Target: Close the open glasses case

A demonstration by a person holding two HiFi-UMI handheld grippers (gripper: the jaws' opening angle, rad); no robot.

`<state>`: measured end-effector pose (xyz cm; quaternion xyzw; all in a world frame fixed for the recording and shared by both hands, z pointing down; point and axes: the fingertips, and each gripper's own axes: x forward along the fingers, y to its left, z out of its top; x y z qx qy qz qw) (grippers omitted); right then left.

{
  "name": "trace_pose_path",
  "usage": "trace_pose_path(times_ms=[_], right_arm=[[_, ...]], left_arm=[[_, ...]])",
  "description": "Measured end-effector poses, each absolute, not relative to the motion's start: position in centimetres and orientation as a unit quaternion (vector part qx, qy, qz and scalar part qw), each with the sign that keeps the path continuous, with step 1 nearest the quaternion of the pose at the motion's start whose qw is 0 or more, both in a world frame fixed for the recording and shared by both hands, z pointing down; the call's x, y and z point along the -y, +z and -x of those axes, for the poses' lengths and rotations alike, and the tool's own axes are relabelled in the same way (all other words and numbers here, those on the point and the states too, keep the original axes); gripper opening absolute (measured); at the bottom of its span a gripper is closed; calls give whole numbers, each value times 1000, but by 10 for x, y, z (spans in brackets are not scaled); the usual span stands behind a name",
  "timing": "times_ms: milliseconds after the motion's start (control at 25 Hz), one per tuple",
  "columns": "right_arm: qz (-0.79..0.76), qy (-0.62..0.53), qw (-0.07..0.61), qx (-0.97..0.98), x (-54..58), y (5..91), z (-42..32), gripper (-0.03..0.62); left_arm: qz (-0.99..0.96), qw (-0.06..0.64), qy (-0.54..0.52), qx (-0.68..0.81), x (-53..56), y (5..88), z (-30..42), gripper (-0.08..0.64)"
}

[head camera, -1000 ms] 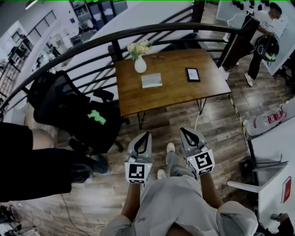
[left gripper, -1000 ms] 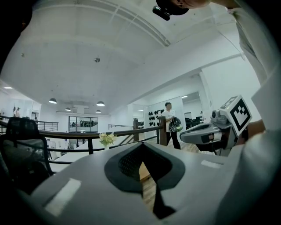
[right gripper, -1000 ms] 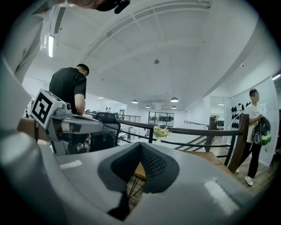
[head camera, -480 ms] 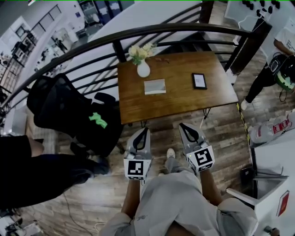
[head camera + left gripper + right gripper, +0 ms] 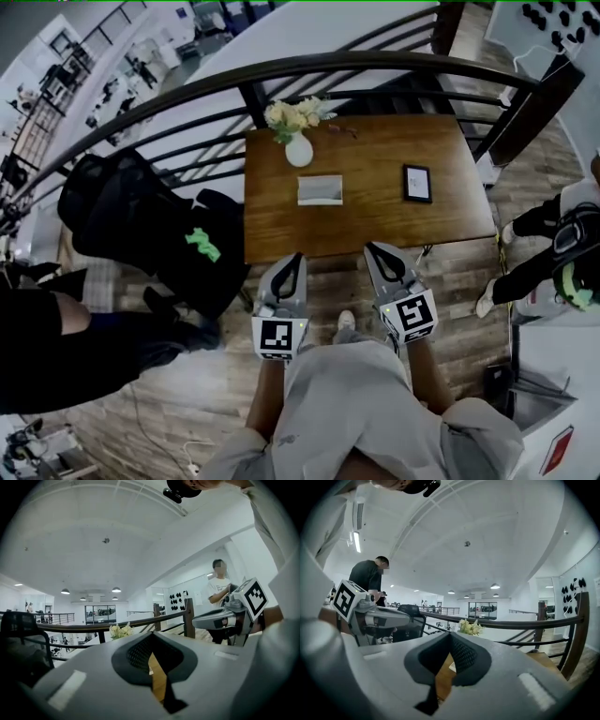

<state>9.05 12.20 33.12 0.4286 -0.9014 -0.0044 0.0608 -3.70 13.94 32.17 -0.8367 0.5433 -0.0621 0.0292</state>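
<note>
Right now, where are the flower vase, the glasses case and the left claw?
flower vase (image 5: 299, 151): head view, on its white belly.
glasses case (image 5: 320, 189): head view, middle of its top.
left claw (image 5: 295, 262): head view, between its fingertips.

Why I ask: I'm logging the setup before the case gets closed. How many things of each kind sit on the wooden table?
vase of flowers: 1
light grey glasses case: 1
dark flat device: 1
small dark item near the far edge, too small to identify: 1
Total on the table: 4
</note>
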Motion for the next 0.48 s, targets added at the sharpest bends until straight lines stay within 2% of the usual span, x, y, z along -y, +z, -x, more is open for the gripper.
trace_pose_path(times_ms=[480], right_arm=[[-401,5,65,914,-62,343,-90,3]], left_arm=[[824,16,-75,-561,-89,335,31,19]])
